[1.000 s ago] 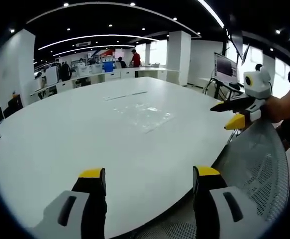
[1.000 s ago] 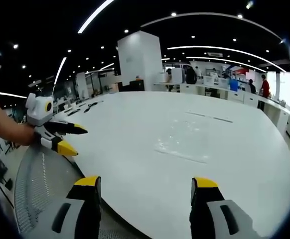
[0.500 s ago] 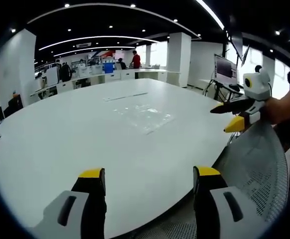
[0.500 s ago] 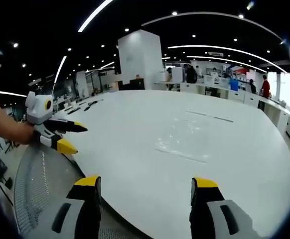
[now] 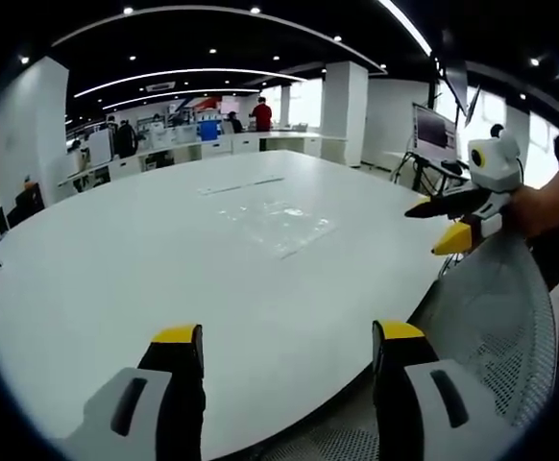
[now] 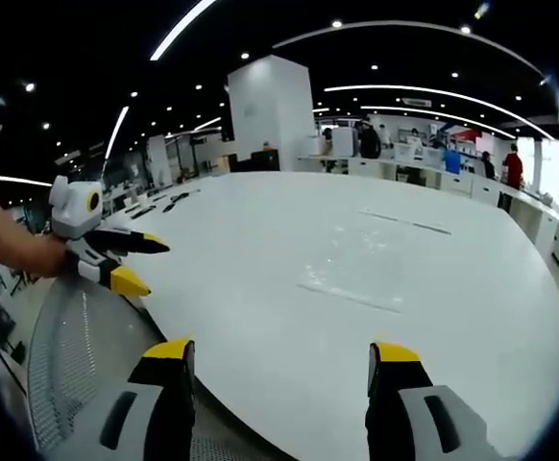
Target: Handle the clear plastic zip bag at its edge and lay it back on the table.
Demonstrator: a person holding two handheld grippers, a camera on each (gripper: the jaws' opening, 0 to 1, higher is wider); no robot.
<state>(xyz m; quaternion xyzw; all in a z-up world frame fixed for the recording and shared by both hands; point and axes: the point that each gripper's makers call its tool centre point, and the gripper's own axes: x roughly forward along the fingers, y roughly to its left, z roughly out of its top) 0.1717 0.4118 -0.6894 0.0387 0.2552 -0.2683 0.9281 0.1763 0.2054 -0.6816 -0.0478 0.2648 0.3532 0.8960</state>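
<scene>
Since the zip bag [image 5: 278, 223] lies flat mid-counter [image 5: 116, 279], well beyond both tools, we'd guess either nothing's begun or it's already laid back. Our left tool [image 5: 287, 338] and right tool [image 6: 278, 353] gape wide, holding nothing.

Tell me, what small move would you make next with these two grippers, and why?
Probably reach one forward, say the right gripper, toward the near edge of the clear zip bag. The bag lies flat, well out on the white table. Both the right and the left gripper are open, empty, and back at the table's near rim.
</scene>
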